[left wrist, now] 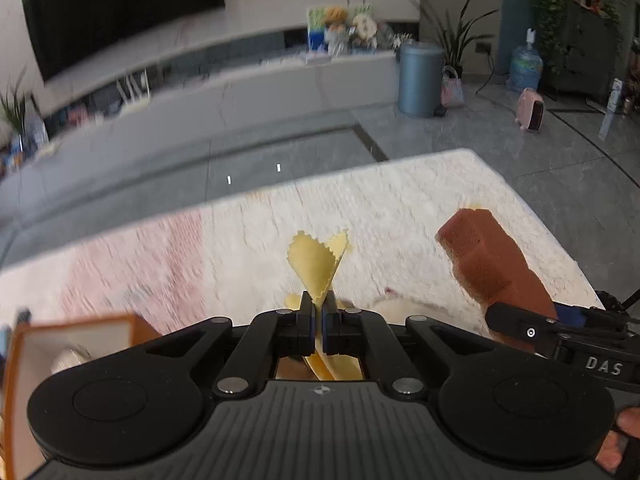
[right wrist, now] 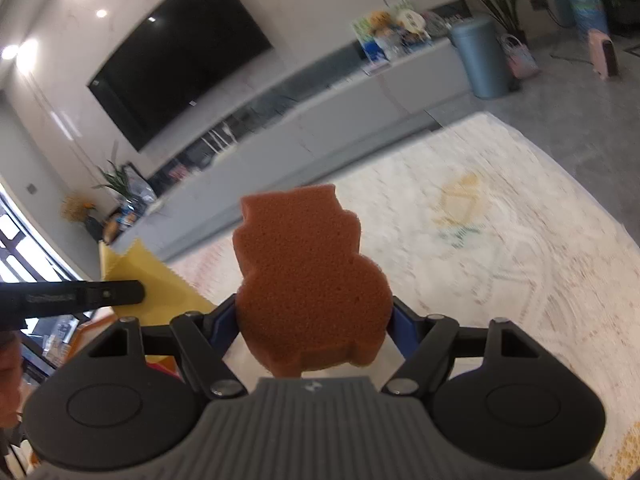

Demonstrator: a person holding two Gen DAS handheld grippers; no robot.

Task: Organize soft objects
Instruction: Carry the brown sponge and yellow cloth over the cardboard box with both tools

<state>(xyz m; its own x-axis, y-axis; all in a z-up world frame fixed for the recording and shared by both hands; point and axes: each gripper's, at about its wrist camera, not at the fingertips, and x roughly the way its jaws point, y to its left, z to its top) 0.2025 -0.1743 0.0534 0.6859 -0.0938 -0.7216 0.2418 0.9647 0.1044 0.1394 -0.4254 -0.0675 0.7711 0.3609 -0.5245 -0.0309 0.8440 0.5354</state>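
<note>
Sponge [right wrist: 310,280], orange-brown and cut like a little animal, sits clamped between the two fingers of the right gripper [right wrist: 312,320], held up above the pale rug [right wrist: 500,240]. Its lower edge is hidden behind the gripper body, and the blue finger pads show only as slivers on either side. From the left wrist view the same sponge appears at the right, seen edge-on, with the right gripper's black finger beneath it.

Yellow cloth [left wrist: 318,268] with a zigzag edge is pinched in the left gripper [left wrist: 319,308], whose fingers are pressed together on it; a folded flap stands above the fingertips and the rest hangs out of sight below. In the right wrist view it shows at the left as a yellow sheet, partly covered by a black finger.

An orange-rimmed box [left wrist: 72,344] is cut off at the lower left corner of the left view, its contents too blurred to name. Beyond the rug's far edge lie grey floor tiles, a long low cabinet [right wrist: 340,112], a dark television [right wrist: 180,52] and a blue bin [left wrist: 420,78].
</note>
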